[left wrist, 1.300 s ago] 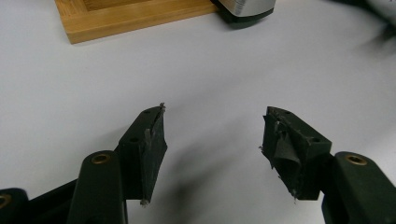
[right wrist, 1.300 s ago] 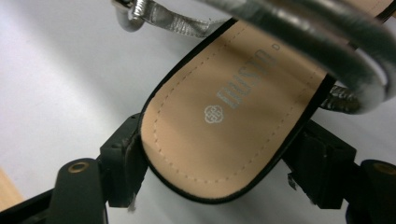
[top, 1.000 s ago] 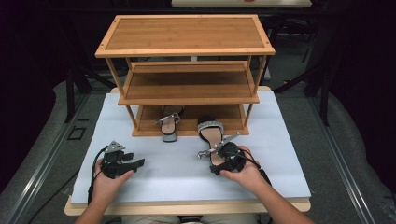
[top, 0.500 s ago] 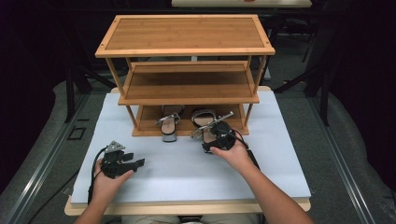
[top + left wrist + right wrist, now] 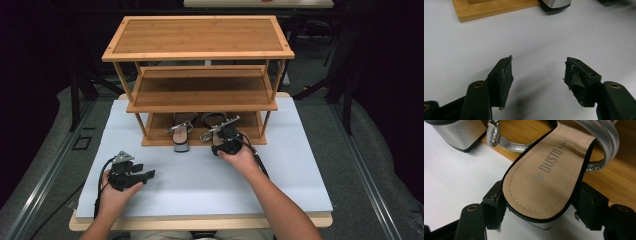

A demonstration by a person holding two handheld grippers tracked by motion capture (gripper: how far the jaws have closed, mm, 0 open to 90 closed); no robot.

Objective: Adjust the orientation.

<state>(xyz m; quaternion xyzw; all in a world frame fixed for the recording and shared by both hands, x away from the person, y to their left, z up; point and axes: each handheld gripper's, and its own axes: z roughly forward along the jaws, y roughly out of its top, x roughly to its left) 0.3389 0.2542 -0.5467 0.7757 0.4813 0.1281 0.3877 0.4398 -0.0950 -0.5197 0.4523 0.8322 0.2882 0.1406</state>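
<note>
1. the right claw (image 5: 541,220) is clamped across the heel end of the second sandal (image 5: 541,177); its jaws have just been closing, one on each side edge of the sole, at the lower middle of the right gripper view.
2. that sandal sits half onto the bottom shelf of the shoe rack (image 5: 150,100), centre of the high view, beside the first sandal (image 5: 181,135).
3. it looks light, with a stiff sole, a smooth, likely slippery insole and soft silver straps; the heel sides seem the firmest hold.
4. the left claw (image 5: 537,80) rests apart and empty on the bench (image 5: 200,185).
</note>
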